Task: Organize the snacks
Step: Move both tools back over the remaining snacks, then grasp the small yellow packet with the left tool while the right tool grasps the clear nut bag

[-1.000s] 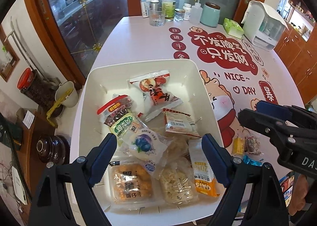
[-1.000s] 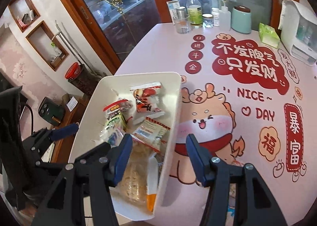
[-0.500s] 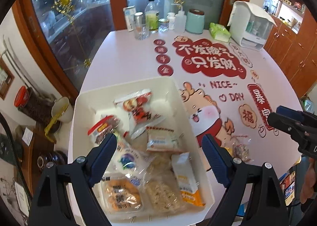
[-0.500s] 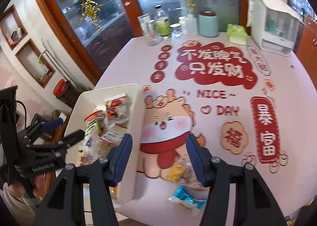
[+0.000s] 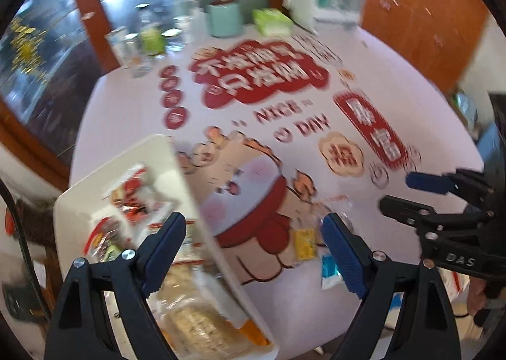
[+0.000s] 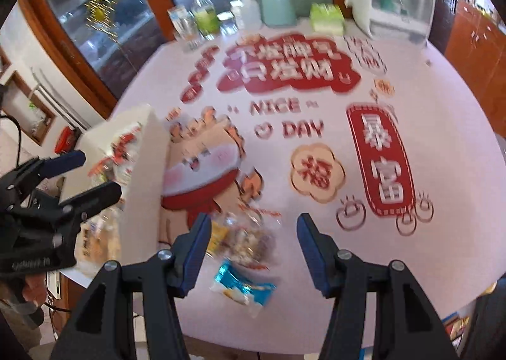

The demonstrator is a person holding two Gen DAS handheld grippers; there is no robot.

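Loose snacks, a clear crinkly packet [image 6: 249,240], a small yellow packet [image 6: 218,235] and a blue-and-white foil wrapper [image 6: 243,287], long axis crosswise, lie on the table directly ahead of the right gripper [image 6: 253,252], released and empty, nearer than the equally released left gripper [image 5: 253,252] straddling the rim of the white rectangular plastic bin [image 5: 186,176] already holding assorted packets.

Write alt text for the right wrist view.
The open right gripper hovers over three loose snack packets near the table's front edge. To the left, the left gripper is over a white bin of snacks. The image is motion-blurred.
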